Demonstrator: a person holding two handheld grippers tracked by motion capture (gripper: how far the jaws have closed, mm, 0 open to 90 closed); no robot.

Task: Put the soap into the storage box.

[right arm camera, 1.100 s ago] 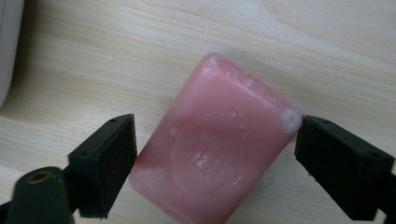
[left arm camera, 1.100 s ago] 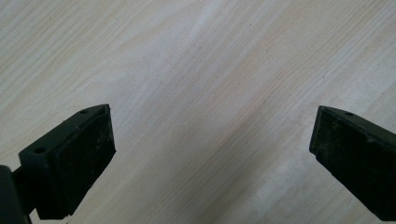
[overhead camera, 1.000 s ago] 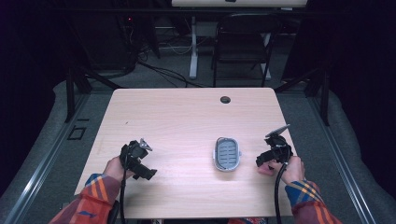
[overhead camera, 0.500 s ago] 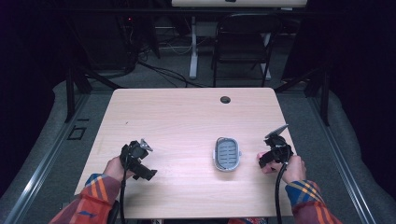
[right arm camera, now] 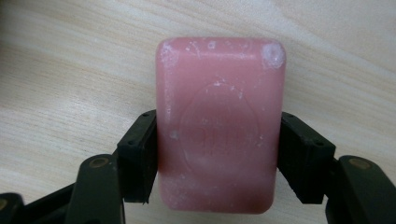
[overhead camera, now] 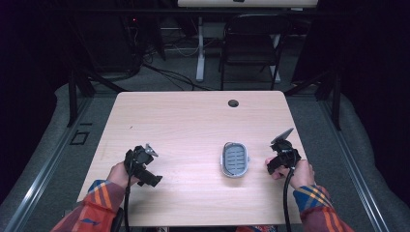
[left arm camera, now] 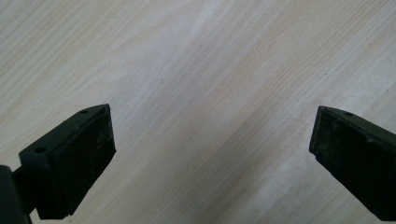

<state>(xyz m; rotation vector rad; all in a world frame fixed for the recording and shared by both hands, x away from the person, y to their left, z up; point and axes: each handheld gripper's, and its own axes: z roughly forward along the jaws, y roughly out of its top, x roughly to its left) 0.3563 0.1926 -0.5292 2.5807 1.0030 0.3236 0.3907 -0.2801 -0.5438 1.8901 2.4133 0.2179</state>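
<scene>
A pink bar of soap (right arm camera: pixel 219 123) lies flat on the wooden table (overhead camera: pixel 193 125). My right gripper (right arm camera: pixel 217 158) is shut on its two long sides; its jaws have just been closing onto it. From above, that gripper (overhead camera: pixel 282 157) is near the table's right edge, with a sliver of the soap (overhead camera: pixel 269 163) peeking out at its left. A grey oval soap dish (overhead camera: pixel 235 159) with a slotted floor rests just left of it. Toward the front left, my left gripper (overhead camera: pixel 143 164) is held over bare wood, its pads (left arm camera: pixel 86 154) spread wide apart with nothing between them.
A round cable hole (overhead camera: pixel 233 103) is in the table near its far edge. Behind the table stand a black chair (overhead camera: pixel 251 48) and a white desk leg (overhead camera: pixel 199 48), with cables on the floor. Dark curtains close in both sides.
The right gripper's jaws have closed onto the pink soap. Neither hand has shifted, and the left gripper looks the same.
</scene>
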